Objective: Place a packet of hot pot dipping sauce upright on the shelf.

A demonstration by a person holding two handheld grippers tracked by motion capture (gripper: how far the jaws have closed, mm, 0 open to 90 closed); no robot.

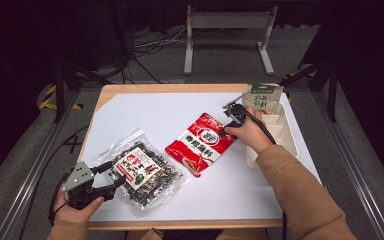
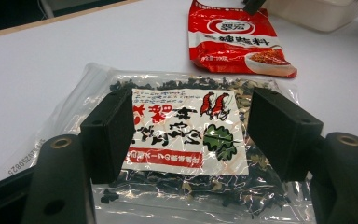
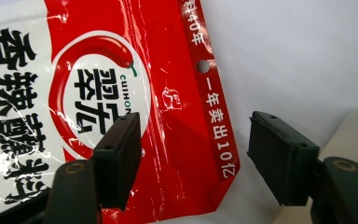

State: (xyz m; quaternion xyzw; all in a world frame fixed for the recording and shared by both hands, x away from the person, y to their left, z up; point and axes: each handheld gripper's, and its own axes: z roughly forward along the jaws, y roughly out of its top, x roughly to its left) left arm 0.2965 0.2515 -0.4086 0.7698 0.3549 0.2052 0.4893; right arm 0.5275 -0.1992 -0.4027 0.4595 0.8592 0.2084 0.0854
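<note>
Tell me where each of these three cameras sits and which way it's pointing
High view: above the person's side, looking forward and down on the table; both forearms and hands show.
Left gripper view: rides the left gripper, looking along its open jaws at the clear packet of dried black fungus.
Right gripper view: rides the right gripper, jaws open over the red seasoning packet corner.
Shared: the red seasoning packet appears in all three.

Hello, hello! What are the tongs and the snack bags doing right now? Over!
Left tongs open over clear dried-mix bag. Right tongs open at red sauce packet corner. Nothing blocking.
</note>
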